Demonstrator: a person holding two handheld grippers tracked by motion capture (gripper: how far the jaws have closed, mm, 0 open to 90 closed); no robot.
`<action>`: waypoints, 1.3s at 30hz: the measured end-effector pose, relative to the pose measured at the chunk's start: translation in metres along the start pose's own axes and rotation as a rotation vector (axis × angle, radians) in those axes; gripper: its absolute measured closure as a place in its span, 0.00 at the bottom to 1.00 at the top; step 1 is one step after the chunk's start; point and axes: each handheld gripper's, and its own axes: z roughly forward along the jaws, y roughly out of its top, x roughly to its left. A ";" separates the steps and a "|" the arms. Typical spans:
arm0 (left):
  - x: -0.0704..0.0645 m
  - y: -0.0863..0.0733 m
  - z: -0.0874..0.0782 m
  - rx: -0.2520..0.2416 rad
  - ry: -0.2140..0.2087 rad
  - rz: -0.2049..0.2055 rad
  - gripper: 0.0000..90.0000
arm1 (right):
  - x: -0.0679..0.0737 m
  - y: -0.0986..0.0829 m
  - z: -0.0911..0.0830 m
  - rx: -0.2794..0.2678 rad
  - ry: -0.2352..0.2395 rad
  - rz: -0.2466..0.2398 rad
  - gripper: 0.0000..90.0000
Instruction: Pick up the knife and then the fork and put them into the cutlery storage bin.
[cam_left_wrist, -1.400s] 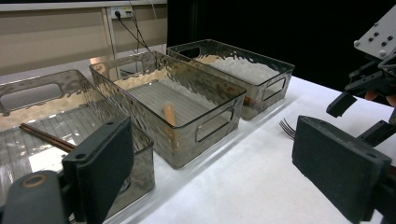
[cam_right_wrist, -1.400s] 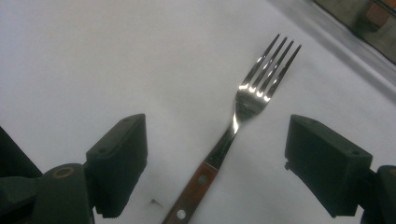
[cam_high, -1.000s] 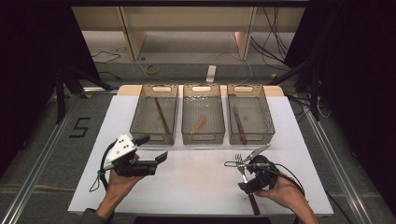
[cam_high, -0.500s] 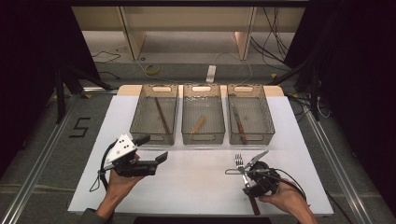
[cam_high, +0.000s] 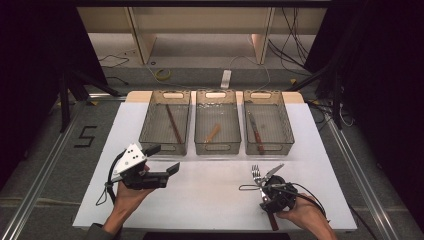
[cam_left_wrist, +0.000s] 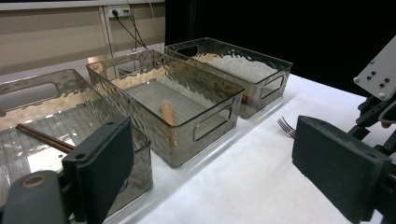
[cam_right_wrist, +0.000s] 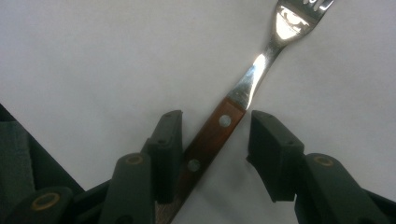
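One fork (cam_right_wrist: 219, 126) lies flat on the white table (cam_high: 210, 200) near its right front edge, its wooden handle between the spread jaws of the right gripper (cam_right_wrist: 215, 154), not yet pinched. The step in hand looks like the pick-up: next, the jaws must close squarely on the handle. The left gripper (cam_high: 162, 160) hovers open. Three clear bins stand behind: the left bin (cam_high: 150, 131) holds chopsticks (cam_high: 173, 123), the middle bin (cam_high: 199, 135) a wooden piece (cam_high: 213, 133), the right bin (cam_high: 286, 131) a knife (cam_high: 255, 132).

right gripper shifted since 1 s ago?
Yes, slightly. In the high view the right gripper sits a little lower toward the table's near edge, farther from the right bin, jaws open astride the fork.
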 end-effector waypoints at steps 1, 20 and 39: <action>0.000 0.000 0.000 0.000 0.000 0.000 0.14 | 0.000 0.000 0.000 -0.001 0.000 0.002 0.62; 0.000 0.000 0.000 0.005 -0.002 0.001 0.14 | 0.001 0.001 0.000 0.006 -0.032 0.004 0.84; 0.000 0.000 0.000 0.003 -0.001 0.001 0.14 | 0.000 0.000 -0.001 -0.017 -0.033 -0.001 0.86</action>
